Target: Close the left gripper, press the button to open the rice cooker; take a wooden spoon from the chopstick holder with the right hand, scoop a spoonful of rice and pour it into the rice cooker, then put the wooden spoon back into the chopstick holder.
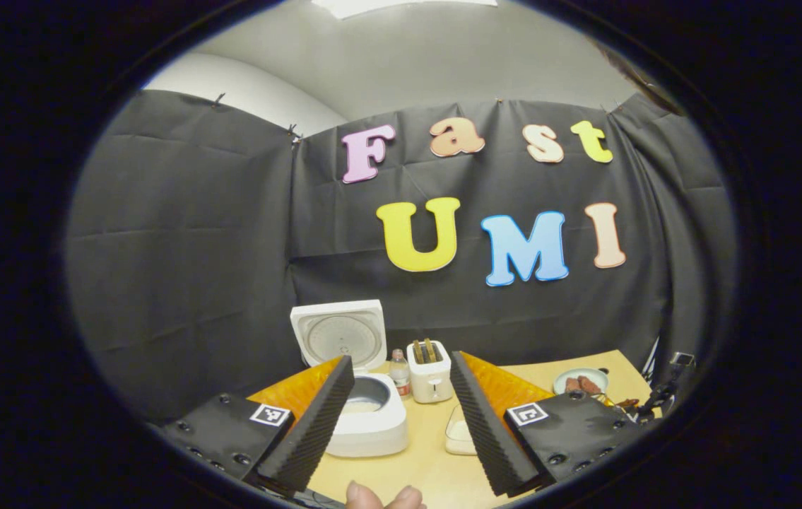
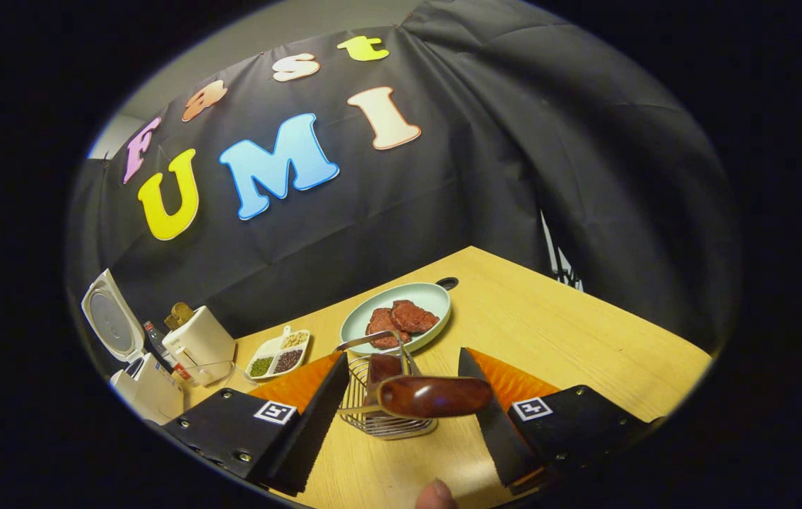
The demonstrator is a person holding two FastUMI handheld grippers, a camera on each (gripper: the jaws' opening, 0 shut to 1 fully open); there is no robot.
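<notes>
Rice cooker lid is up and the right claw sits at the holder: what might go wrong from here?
1. The right claw is open around the wooden spoon, which juts sideways from the chopstick holder; a poor grip may let it slip.
2. The light wire holder could tip or drag.
3. The plate of meat sits just behind, within bumping range.

The left gripper (image 1: 401, 424) was wide open, its two fingers far apart. The right gripper (image 2: 401, 417) was wide open too. A fingertip (image 2: 434, 493) showed below it.
</notes>
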